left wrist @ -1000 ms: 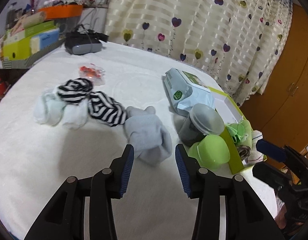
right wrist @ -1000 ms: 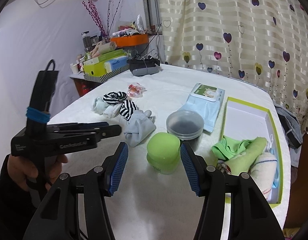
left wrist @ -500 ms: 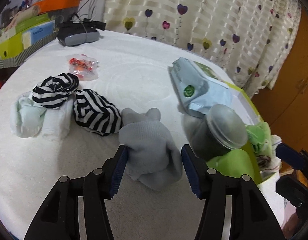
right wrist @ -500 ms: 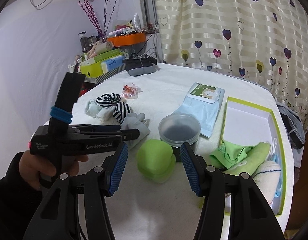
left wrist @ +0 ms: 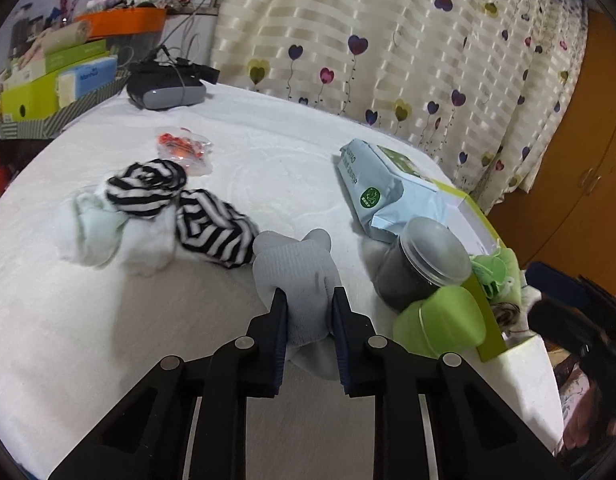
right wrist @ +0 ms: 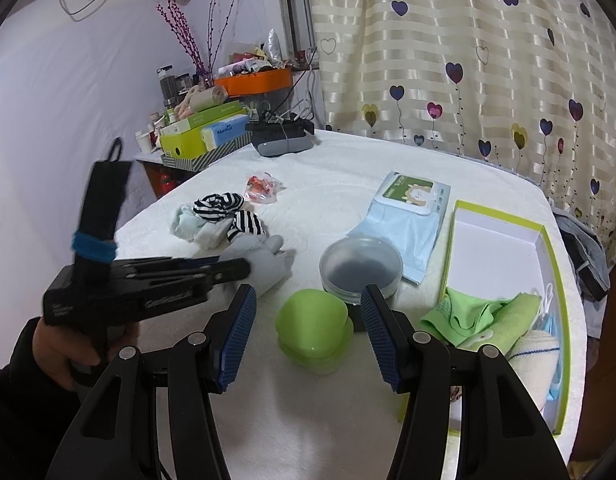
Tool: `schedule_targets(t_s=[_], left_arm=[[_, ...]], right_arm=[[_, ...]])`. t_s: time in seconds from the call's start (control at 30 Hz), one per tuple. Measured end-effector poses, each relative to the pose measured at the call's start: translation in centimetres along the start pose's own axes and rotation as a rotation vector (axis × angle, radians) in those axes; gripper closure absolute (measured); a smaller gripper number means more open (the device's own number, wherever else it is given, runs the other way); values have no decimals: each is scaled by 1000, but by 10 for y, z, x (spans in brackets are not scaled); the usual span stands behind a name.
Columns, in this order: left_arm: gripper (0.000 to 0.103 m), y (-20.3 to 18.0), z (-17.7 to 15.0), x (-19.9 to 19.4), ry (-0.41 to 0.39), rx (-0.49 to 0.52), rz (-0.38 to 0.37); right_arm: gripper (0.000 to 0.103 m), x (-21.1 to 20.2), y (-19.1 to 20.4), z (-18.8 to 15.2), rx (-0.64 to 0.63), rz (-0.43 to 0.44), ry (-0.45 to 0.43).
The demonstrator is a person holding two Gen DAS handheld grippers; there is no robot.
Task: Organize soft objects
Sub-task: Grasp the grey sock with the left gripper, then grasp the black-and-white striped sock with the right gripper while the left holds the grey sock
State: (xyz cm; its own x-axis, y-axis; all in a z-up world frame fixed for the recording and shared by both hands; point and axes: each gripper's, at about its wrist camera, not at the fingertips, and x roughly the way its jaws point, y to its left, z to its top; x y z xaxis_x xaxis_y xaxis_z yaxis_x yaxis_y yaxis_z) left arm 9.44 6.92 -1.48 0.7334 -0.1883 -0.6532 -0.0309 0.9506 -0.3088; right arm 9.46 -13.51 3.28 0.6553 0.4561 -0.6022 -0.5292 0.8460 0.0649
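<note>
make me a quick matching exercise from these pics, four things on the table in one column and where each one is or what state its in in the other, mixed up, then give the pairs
Things:
1. grey sock
2. green towel
3. striped socks
4. right gripper

States:
A. lying in the green-edged box
B. open, holding nothing
C. pinched between the left gripper pads
D. piled with pale socks on the white cloth

Pairs: 1-C, 2-A, 3-D, 4-B

The grey sock's [left wrist: 298, 280] near end is hidden between the left gripper's [left wrist: 306, 322] pads. In the right wrist view that gripper's arm covers part of the sock. The small packet's [left wrist: 184, 148] red contents are too small to identify.
</note>
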Motion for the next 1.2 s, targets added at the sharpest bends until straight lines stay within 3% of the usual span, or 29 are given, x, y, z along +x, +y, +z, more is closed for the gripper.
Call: schedule_targets(t_s=[0.47,0.8,1.2], left_arm=[[84,37,-13,-60,-105,-54,25],[84,83,-15,-78,-148,-137,68],[84,110,-19,-78,-155,-186,53]], right_arm=[[47,26,44,22,-90,56,17],[47,87,68,41,-118,74,118],[47,165,83,50,-94,29,254]])
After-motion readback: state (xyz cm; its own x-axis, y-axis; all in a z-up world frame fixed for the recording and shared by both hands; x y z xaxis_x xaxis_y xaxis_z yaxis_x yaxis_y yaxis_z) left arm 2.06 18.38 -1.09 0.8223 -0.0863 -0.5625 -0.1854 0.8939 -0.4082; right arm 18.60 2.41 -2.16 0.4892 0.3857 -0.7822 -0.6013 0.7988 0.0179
